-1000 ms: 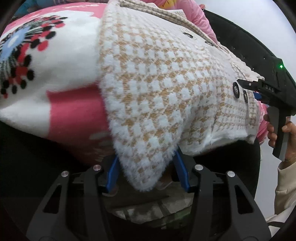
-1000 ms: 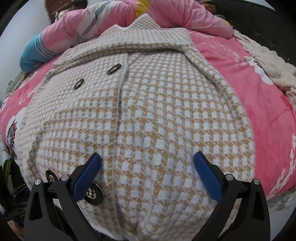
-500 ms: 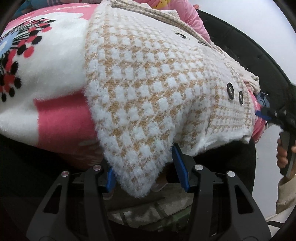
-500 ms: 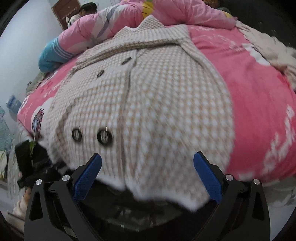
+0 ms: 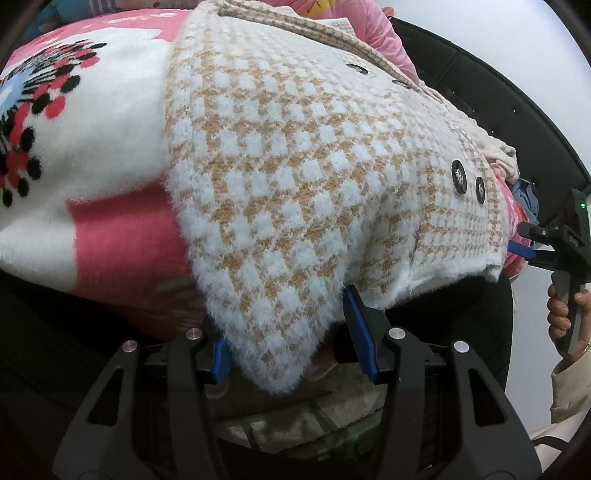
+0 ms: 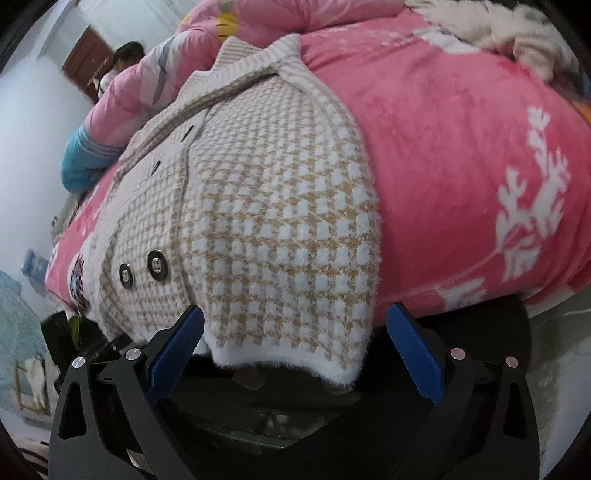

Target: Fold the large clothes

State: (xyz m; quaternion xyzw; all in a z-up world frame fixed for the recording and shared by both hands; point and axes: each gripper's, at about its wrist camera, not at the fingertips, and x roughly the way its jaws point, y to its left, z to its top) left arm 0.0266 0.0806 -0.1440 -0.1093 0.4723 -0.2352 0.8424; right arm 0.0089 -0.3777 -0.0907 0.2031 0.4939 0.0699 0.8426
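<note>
Gripping has not begun: the houndstooth knit coat [image 5: 295,177] lies flat on the pink blanket [image 6: 461,166], its hem over the edge. The left gripper [image 5: 291,341] brackets one hem corner half-open; the right gripper [image 6: 295,347] stands wide, empty. Next, I think, both must close on the corners.

Soft, even, diffuse light in both views; no hard shadows, no glare. Strong fisheye bulge, black vignette at corners. Left wrist view sharp: knit of checked coat [image 5: 295,177] crisp, pink blanket [image 5: 125,251] fuzzy-edged only by pile. Deep shade under hanging hem. Right wrist view slightly motion-blurred, worst at far top right; cream throw [image 6: 517,33] smeared, white wall [image 6: 29,122] mildly overexposed.
</note>
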